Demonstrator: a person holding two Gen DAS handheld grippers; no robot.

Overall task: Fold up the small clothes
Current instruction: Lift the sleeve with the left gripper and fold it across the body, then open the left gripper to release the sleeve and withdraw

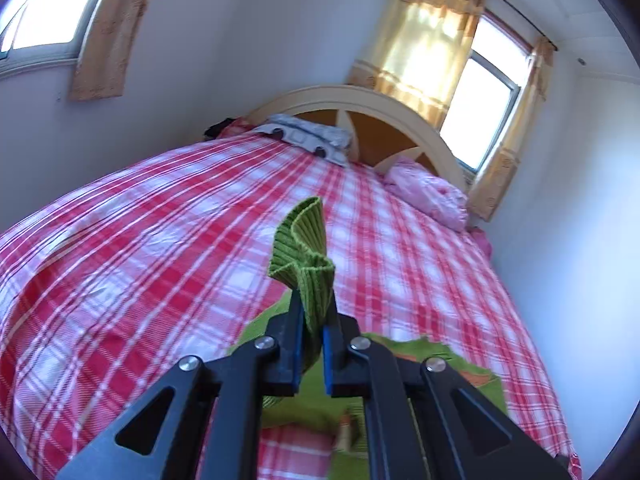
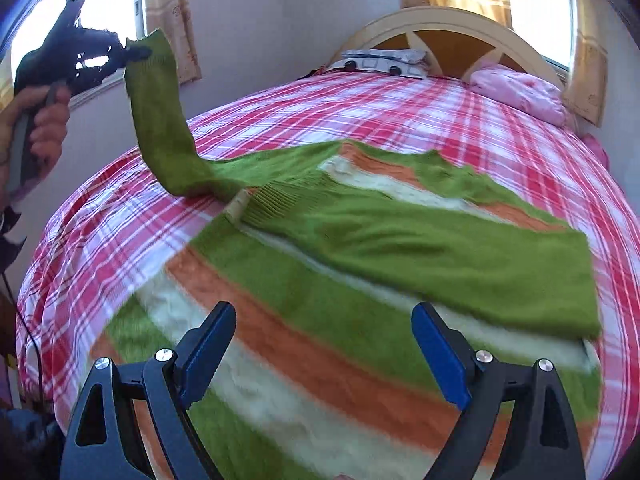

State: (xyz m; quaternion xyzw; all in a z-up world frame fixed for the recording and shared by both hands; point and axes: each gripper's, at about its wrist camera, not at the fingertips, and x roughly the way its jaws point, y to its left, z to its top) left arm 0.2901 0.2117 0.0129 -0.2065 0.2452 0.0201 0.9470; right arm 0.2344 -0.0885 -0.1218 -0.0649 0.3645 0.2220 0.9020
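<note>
1 striped sweater [image 2: 360, 264] mid-frame on bed [image 2: 120, 220] | left gripper [image 1: 312, 312] clamped on 1 green sleeve [image 1: 304, 240] | right gripper [image 2: 324, 344] jaws apart, lower centre | 2 pillows [image 2: 516, 88]

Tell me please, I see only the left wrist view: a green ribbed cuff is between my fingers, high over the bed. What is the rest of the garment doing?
Observer: The sweater lies spread on the plaid bedspread; only its sleeve rises to your left gripper.
Operator: Is the other sleeve also free?
Observer: No, the other sleeve is already folded flat across the sweater's body.
Operator: And where is the right gripper?
Observer: The right gripper is open, holding nothing, above the striped lower part of the sweater.
</note>
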